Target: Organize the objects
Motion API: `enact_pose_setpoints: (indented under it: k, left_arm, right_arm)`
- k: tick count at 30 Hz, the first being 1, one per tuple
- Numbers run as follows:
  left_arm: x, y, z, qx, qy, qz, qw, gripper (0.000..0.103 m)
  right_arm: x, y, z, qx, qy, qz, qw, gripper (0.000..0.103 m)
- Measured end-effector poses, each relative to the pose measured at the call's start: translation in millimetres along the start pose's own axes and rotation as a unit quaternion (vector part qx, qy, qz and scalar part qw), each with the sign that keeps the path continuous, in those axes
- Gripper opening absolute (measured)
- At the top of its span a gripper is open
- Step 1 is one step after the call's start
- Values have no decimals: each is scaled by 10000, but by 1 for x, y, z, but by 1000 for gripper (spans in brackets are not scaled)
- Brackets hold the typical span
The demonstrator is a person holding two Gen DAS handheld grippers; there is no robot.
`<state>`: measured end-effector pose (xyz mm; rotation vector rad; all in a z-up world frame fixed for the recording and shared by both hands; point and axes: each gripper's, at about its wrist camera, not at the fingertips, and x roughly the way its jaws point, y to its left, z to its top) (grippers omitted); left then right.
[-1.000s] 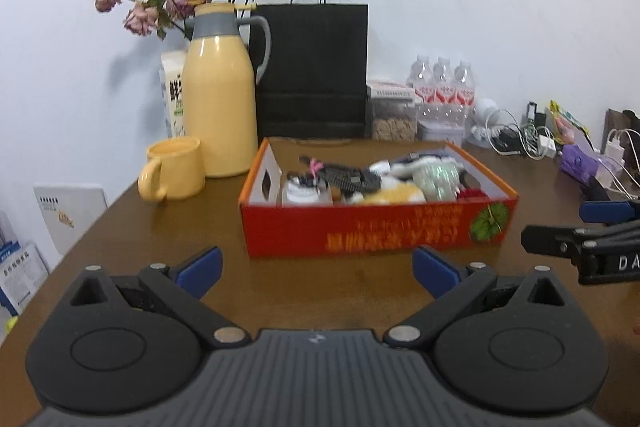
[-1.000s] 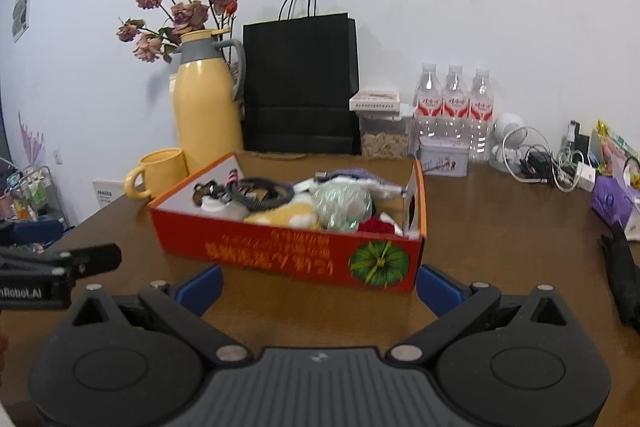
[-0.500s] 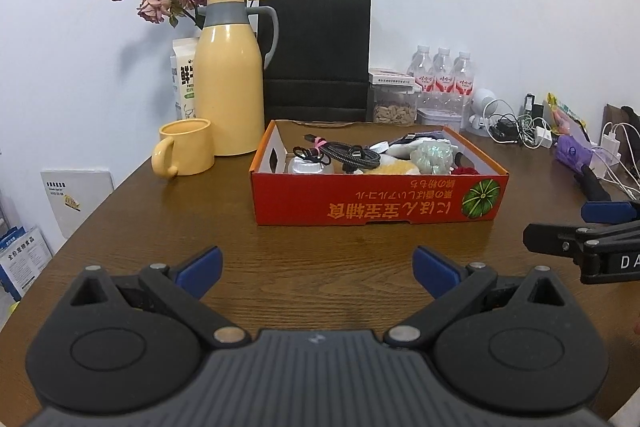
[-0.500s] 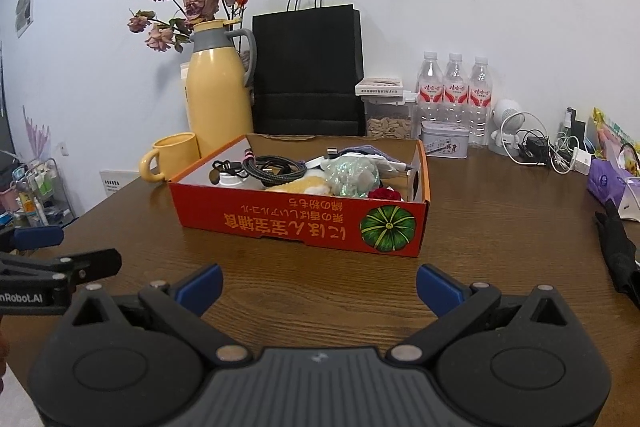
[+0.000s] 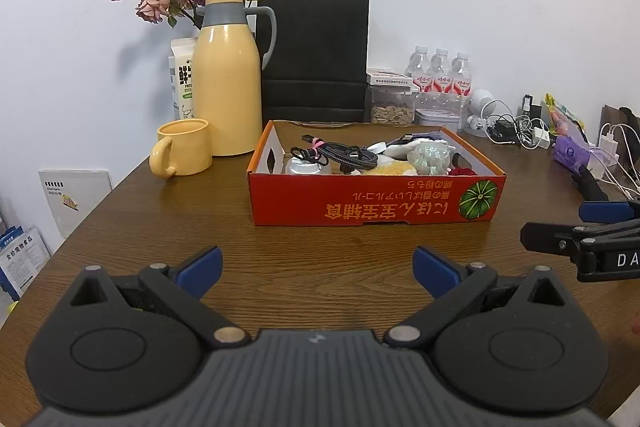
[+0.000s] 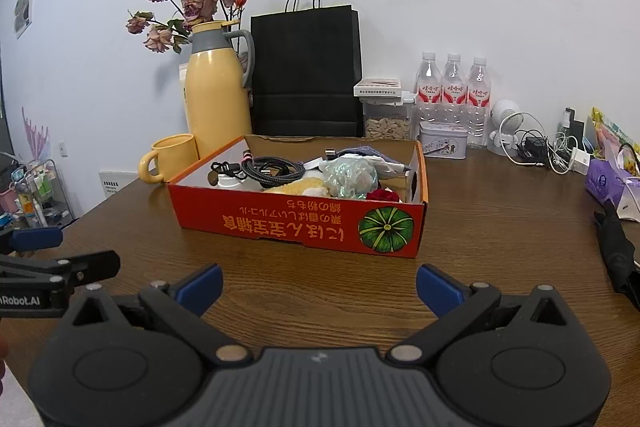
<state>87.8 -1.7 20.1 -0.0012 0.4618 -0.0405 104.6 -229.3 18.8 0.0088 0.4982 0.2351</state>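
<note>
Compared with one second ago, both views have drawn back and risen: the red cardboard box (image 5: 376,201) is now seen smaller and further away, so more bare bench (image 5: 320,251) lies in front of it. The left tool (image 5: 316,269) and the right tool (image 6: 318,285) are both held wide open and nothing is gripped. Inside the box a coiled black cable (image 5: 340,154), a greenish wrapped bundle (image 5: 432,157) and other small things are gathered. Such a scene fits a box waiting to be sorted as well as one already filled. Free room is found before the box. The yellow mug (image 5: 182,153) and yellow thermos jug (image 5: 230,79) stand close at its left, chargers and wires (image 5: 516,131) at the right.
</note>
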Motion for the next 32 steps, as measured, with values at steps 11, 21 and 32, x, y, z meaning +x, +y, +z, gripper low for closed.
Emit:
enact_pose_setpoints:
  k: [11,21,32]
  left_arm:
    - [0,0,-1,-13,20,9,10000,103]
    - [0,0,-2,-43,51,23,10000,103]
    - [-1,-2,-5,-23,27,-12,10000,103]
  right_arm:
    - [0,0,0,-1,-3,-2,10000,103]
    - [0,0,1,-4,9,-2,10000,103]
    - [0,0,1,-13,26,-10,10000,103]
